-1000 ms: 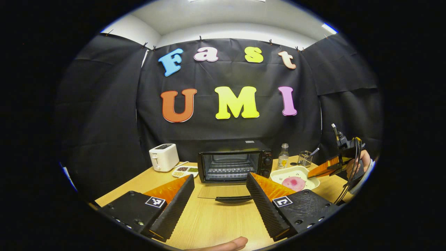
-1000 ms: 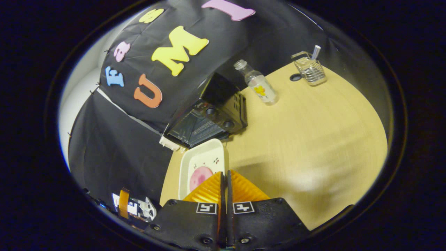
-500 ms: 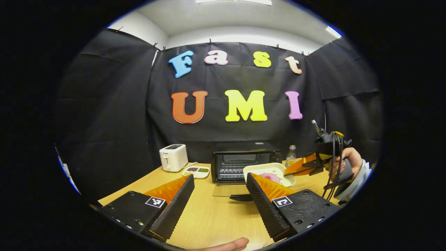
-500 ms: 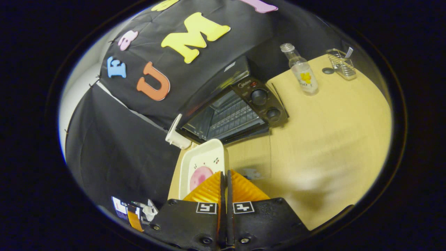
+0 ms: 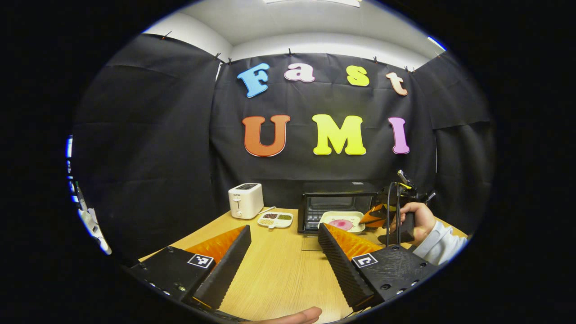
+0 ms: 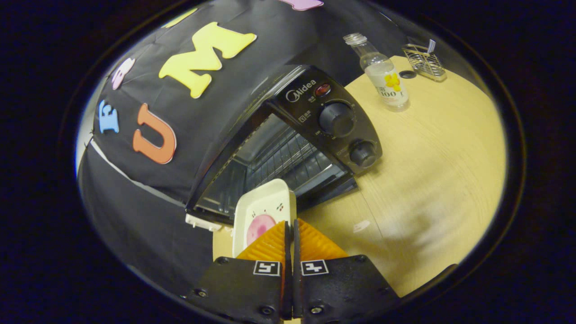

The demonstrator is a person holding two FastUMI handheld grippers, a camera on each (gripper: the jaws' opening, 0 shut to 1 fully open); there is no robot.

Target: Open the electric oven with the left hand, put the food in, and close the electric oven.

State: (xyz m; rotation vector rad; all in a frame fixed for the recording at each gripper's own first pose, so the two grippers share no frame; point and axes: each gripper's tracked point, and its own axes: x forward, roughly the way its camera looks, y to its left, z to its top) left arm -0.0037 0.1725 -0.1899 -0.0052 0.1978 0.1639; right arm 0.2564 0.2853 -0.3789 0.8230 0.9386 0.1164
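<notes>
The black electric oven (image 5: 337,203) stands at the back of the table with its glass door (image 5: 311,243) folded down flat. A white plate (image 5: 340,220) with a pink slice of food (image 5: 340,223) hovers at the oven's mouth. My right gripper (image 6: 290,223) is shut on the plate's (image 6: 263,204) near rim, and the pink food (image 6: 258,227) lies just beyond the fingers. The plate's far edge reaches the oven (image 6: 292,135) opening, in front of the wire rack. My left gripper (image 5: 283,228) hangs open over the table, well back from the oven, with nothing in it.
A white toaster (image 5: 245,200) and a small divided dish (image 5: 275,219) sit left of the oven. Right of the oven are a clear bottle (image 6: 382,76) and a wire basket (image 6: 423,60) on the wooden table (image 6: 427,157). A hand (image 5: 416,220) holds the right gripper.
The right gripper has carried the plate leftward from beside the oven up to its open mouth. The left gripper has drawn back and to the left, still open.
</notes>
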